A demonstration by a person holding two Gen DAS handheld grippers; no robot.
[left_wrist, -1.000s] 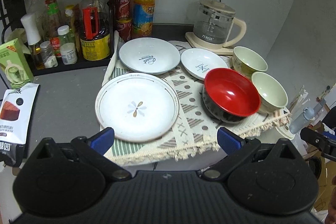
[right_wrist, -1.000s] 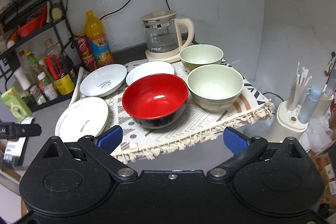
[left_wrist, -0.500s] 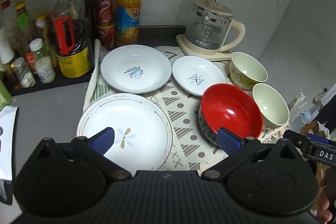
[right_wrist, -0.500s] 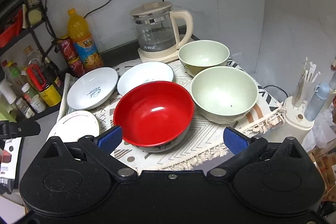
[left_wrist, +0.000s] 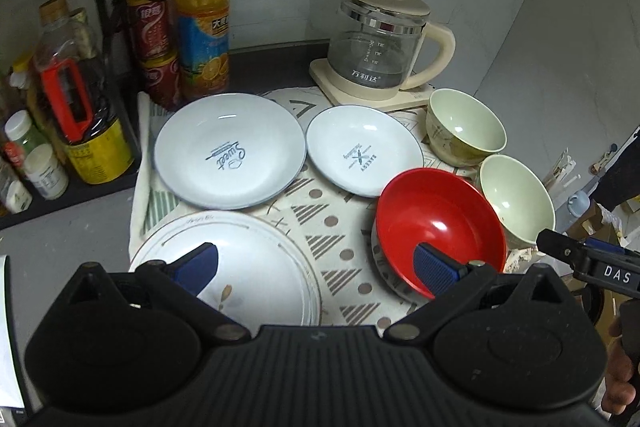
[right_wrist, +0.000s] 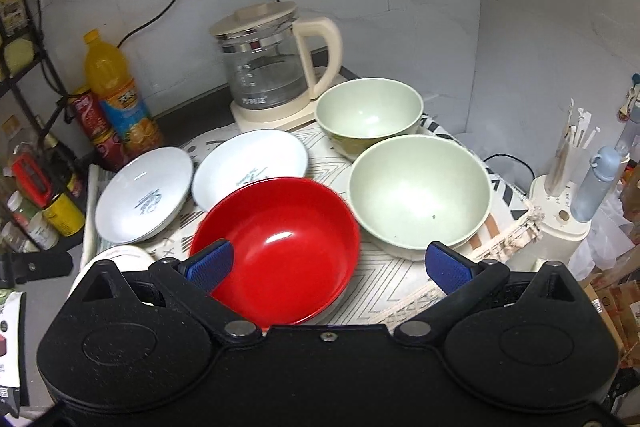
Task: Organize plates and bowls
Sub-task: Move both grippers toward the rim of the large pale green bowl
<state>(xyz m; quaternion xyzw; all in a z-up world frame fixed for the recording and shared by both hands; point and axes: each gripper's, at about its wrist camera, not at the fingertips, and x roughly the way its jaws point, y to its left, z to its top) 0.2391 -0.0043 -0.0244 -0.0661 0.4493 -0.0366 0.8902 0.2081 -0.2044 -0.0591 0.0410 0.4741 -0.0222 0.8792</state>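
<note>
On a patterned mat [left_wrist: 320, 223] lie a large white plate [left_wrist: 256, 267] at the front left, two pale blue plates [left_wrist: 230, 155] [left_wrist: 364, 155] behind it, a red bowl [left_wrist: 438, 223] and two pale green bowls [left_wrist: 466, 125] [left_wrist: 518, 199] on the right. My left gripper [left_wrist: 316, 269] hovers open above the white plate and the red bowl's near rim. My right gripper [right_wrist: 328, 267] is open over the red bowl [right_wrist: 280, 247], with the nearer green bowl [right_wrist: 420, 191] just ahead to the right. Neither holds anything.
A glass kettle [left_wrist: 380, 47] stands at the back on its base. An orange drink bottle [left_wrist: 204, 15], red cans [left_wrist: 154, 43] and a rack of bottles [left_wrist: 76, 107] crowd the back left. A white holder with straws [right_wrist: 564, 195] stands off the counter's right edge.
Both grippers have moved forward and lower toward the dishes; the left one now overlaps the white plate and red bowl, the right one the red bowl. The dishes have not moved.
</note>
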